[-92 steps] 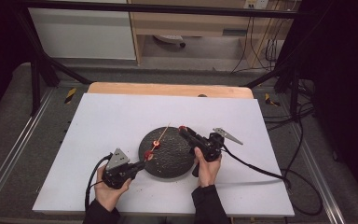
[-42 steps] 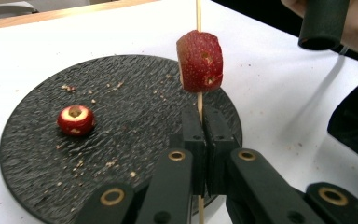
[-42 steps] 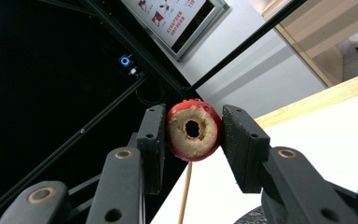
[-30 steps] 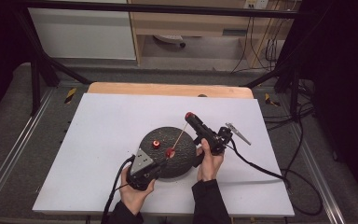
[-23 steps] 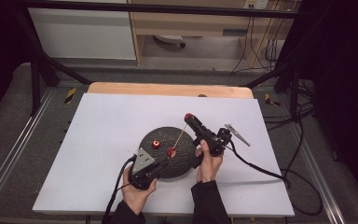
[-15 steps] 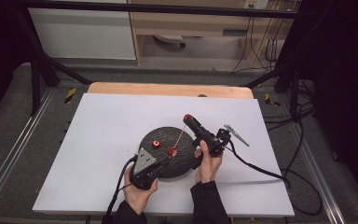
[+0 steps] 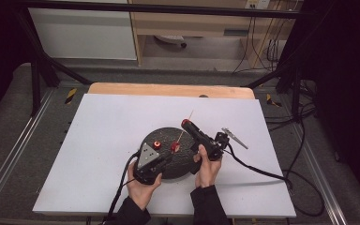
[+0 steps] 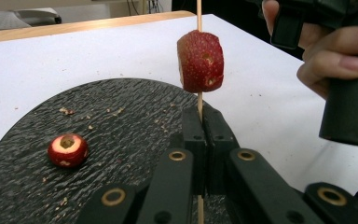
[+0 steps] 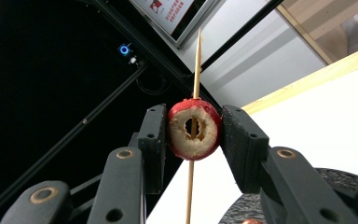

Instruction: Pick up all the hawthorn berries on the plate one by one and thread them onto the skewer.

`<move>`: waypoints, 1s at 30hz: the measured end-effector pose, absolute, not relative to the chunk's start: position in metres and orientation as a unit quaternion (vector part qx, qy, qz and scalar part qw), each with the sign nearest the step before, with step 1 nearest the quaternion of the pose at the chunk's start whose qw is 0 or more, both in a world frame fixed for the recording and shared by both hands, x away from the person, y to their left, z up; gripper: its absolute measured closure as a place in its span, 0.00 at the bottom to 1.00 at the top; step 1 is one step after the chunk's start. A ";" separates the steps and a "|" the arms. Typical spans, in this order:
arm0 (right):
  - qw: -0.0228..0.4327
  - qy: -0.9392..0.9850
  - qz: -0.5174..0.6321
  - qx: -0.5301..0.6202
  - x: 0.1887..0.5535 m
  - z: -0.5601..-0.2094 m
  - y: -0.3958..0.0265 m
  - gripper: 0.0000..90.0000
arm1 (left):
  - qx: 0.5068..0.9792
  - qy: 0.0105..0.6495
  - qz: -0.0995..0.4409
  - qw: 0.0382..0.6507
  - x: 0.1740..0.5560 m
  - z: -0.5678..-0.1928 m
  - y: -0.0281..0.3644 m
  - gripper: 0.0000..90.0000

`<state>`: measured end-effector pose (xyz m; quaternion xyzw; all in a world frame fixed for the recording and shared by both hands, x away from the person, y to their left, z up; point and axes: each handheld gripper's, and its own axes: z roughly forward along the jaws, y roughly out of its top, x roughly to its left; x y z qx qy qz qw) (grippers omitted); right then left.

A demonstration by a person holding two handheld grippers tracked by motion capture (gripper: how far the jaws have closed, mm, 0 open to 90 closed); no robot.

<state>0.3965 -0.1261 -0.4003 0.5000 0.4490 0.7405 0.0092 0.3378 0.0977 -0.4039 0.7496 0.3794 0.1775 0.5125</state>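
Skewer (image 8: pixel 199 100): upright — clamped between left gripper (image 8: pixel 204 122) fingers
Fruit ring (image 9: pixel 194 129): threaded on skewer — squeezed by right gripper (image 9: pixel 193 135) fingers
Plate (image 7: pixel 168 164): on desk (image 7: pixel 93 136)

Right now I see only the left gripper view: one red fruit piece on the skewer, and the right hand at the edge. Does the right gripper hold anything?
Observer: Yes. The right gripper is shut on a second fruit piece, which sits higher on the skewer.
Operator: Is the stick through that piece?
Observer: Yes. In the right gripper view it passes through the cored hole in the middle.
Operator: Is any stick left beyond it?
Observer: Yes, a bare pointed length stands out past the piece.
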 end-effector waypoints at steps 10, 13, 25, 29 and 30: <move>0.014 0.470 0.733 0.491 0.388 -0.406 -0.123 0.69 | 0.751 0.373 0.170 0.517 0.345 -0.401 0.096 0.99; 0.017 0.474 0.732 0.489 0.386 -0.408 -0.122 0.69 | 0.753 0.371 0.168 0.517 0.346 -0.400 0.096 0.99; 0.018 0.492 0.723 0.485 0.382 -0.410 -0.121 0.68 | 0.755 0.366 0.162 0.519 0.348 -0.399 0.098 0.99; 0.022 0.510 0.715 0.478 0.383 -0.406 -0.125 0.60 | 0.761 0.364 0.156 0.514 0.347 -0.401 0.103 0.99; 0.021 0.517 0.712 0.474 0.383 -0.405 -0.126 0.56 | 0.762 0.365 0.157 0.512 0.347 -0.403 0.106 0.99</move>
